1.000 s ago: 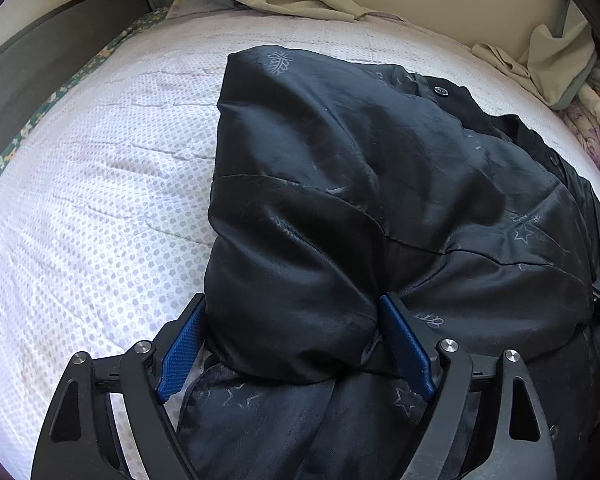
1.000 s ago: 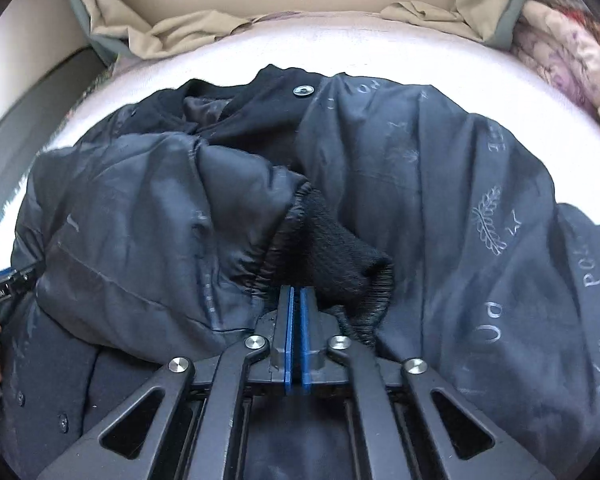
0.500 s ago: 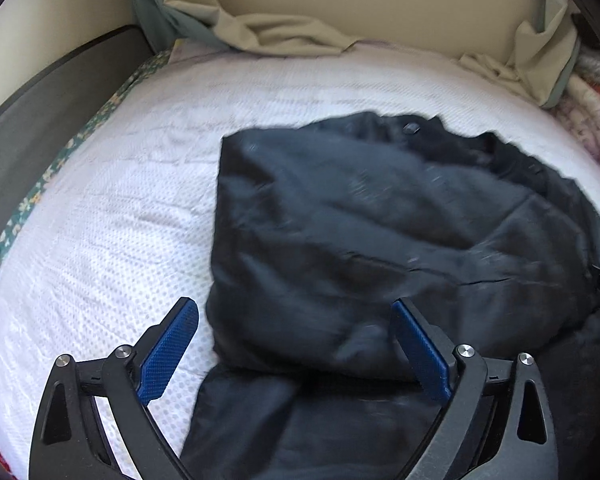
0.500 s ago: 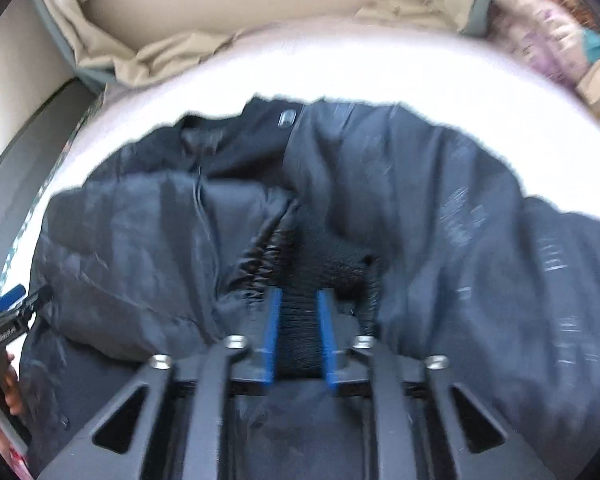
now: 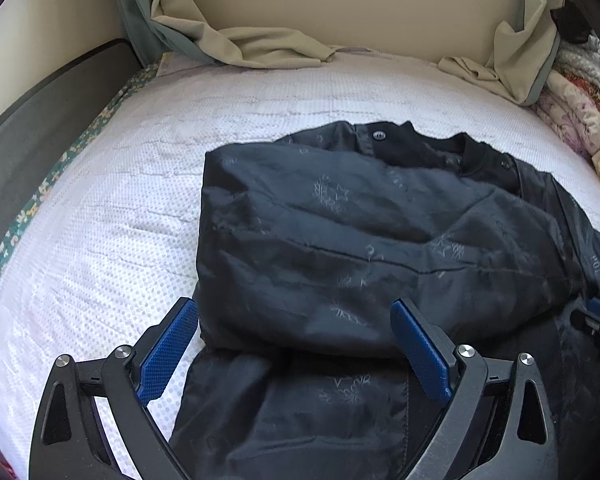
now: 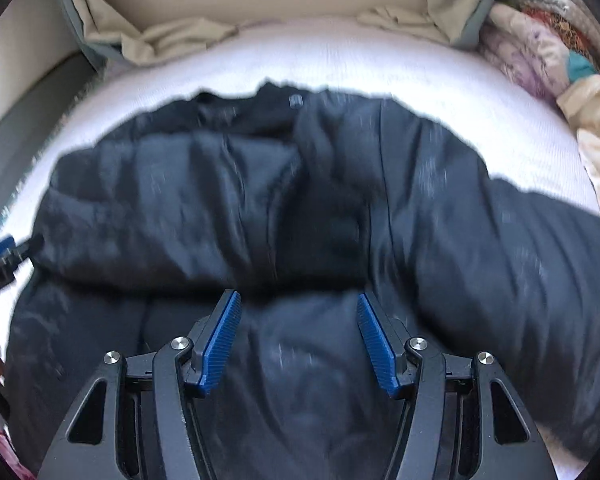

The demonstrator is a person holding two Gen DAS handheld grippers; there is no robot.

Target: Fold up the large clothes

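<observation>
Left gripper (image 5: 294, 344) & right gripper (image 6: 299, 334): black frames w/ triangular cutouts, silver screws, ribbed blue pads (image 6: 222, 334). Bare skin seen at edge.

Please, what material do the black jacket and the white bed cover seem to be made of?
Black jacket: probably a smooth synthetic weave such as nylon or polyester, with a slight sheen, soft puffy folds and faint printed motifs; its collar looks matte and ribbed, likely knit. White bed cover: a matte textile with a small dotted texture, perhaps quilted.

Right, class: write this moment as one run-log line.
step: sleeves folded in | left claw: open, empty | right claw: open, empty | black jacket: lying on white bed cover
</observation>
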